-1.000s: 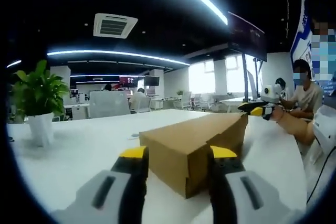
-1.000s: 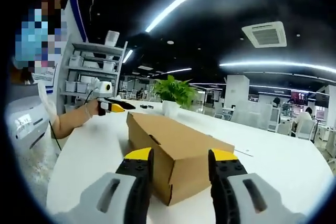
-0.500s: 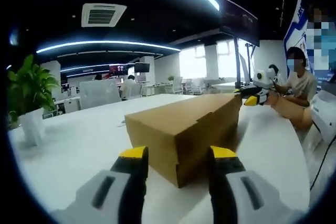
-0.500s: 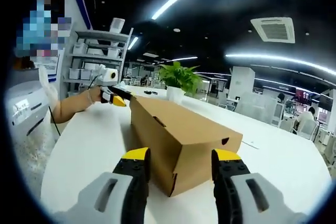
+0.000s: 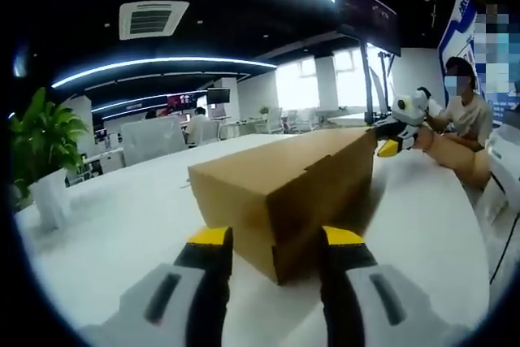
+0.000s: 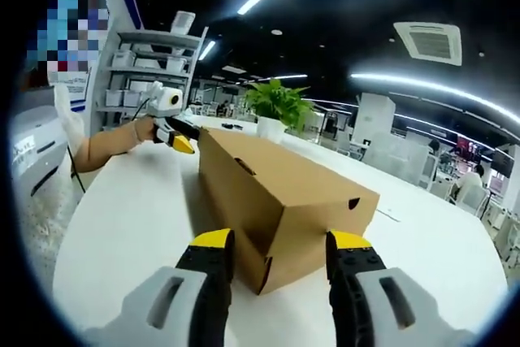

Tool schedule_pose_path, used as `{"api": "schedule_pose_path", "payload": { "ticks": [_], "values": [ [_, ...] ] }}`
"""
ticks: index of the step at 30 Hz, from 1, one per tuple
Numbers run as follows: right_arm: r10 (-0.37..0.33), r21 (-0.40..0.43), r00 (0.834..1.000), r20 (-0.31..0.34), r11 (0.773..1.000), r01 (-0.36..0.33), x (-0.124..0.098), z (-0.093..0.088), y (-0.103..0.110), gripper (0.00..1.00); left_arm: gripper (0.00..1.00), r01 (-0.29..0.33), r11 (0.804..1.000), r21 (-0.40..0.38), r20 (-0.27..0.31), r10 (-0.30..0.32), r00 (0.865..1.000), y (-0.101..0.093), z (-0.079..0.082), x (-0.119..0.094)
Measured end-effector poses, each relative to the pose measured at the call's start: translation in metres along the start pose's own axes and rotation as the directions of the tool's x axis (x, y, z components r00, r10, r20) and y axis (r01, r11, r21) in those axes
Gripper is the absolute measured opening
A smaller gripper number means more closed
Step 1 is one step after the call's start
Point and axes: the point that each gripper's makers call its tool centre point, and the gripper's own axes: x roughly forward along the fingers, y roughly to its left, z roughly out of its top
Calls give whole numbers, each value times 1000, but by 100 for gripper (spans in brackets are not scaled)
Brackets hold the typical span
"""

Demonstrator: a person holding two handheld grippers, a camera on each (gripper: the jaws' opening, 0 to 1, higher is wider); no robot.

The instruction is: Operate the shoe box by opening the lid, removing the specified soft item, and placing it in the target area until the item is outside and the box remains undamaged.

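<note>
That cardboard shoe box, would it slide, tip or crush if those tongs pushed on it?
The shoe box sits long and low on the smooth white table, so it would probably slide rather than tip. Its thin cardboard walls and closed lid look stiff enough for a light push, but a hard squeeze would likely dent them.

**Materials and finishes**

Long brown cardboard shoe box (image 5: 284, 193) (image 6: 276, 201): matt paper board, smooth faces, raw cut edges at the flaps. White table top (image 5: 122, 233) (image 6: 130, 225): smooth, slight sheen, looks laminate. Left gripper (image 5: 275, 243) and right gripper (image 6: 278, 246): grey matt plastic bodies, yellow glossy plastic tips with black matt inner faces. White pot (image 5: 50, 201) at 9 o'clock in the left gripper view: smooth, semi-gloss, under leafy green plant (image 6: 280, 103).
</note>
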Motion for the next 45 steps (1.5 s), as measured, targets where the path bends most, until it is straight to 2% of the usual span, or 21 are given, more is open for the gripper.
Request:
{"api": "schedule_pose_path", "payload": {
  "ticks": [13,24,39,45],
  "values": [
    [-34,17,999,-16,999,34,3,-6,-5,41,35,-27,1000,10,12,27,1000,5,0,2],
    [-40,34,999,-9,999,40,2,-5,-6,40,35,-31,999,10,30,30,999,5,3,1],
    [-63,12,998,27,998,62,-3,6,-6,40,34,-28,1000,6,80,27,996,2,15,-3],
    [-75,8,996,56,997,75,-6,14,-8,39,34,-27,1000,-8,122,27,992,2,23,-7]
  ]
}}
